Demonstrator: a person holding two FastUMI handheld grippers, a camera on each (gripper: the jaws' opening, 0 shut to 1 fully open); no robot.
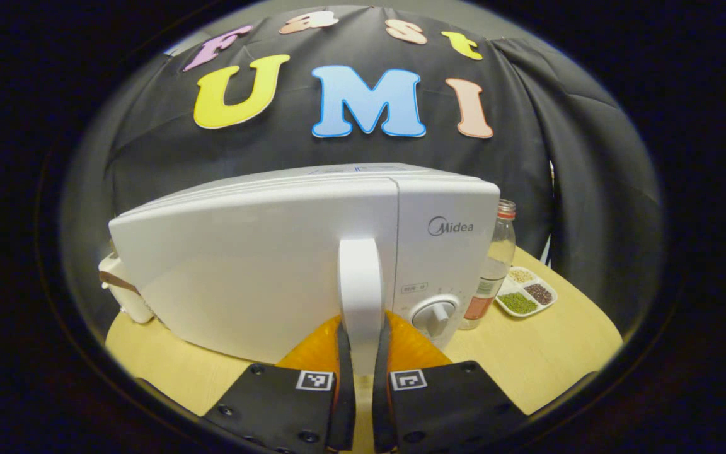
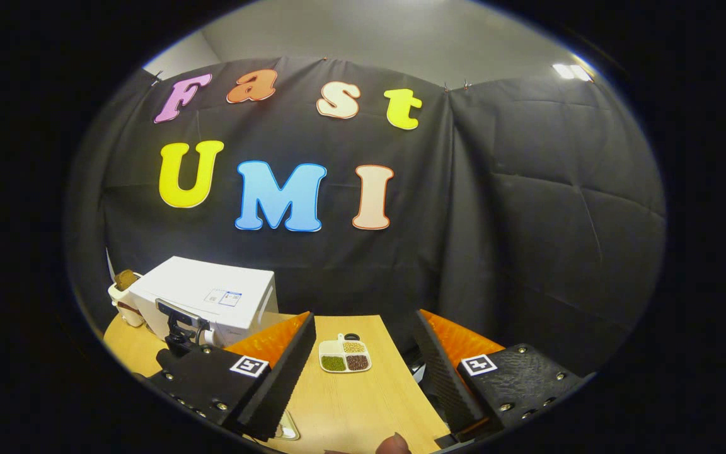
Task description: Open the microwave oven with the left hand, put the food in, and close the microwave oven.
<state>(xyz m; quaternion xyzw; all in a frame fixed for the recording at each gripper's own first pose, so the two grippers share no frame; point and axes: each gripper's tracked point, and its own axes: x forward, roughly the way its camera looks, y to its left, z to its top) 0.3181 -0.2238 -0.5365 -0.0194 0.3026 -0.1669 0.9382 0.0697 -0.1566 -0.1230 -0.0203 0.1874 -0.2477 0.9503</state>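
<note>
1. A clear bottle (image 1: 496, 265) with a red cap stood upright on the wooden table (image 1: 546, 353).
2. A white divided dish (image 1: 525, 294) of green, brown and pale grains lay just beside the bottle.
3. A white container (image 2: 122, 302) stood at the table's far left edge.

The brand name "Midea" stands in grey on the control panel of the microwave (image 1: 312, 252), upper right of its front, with a round logo mark as its first letter. Below it, above the dial (image 1: 435, 315), sits a small framed label too small to read. The bottle (image 1: 495, 265) beside the microwave carries a label whose print is too blurred to read. In the right gripper view, a white sticker (image 2: 223, 297) with a blue patch lies on the microwave's top; its print cannot be read.
</note>
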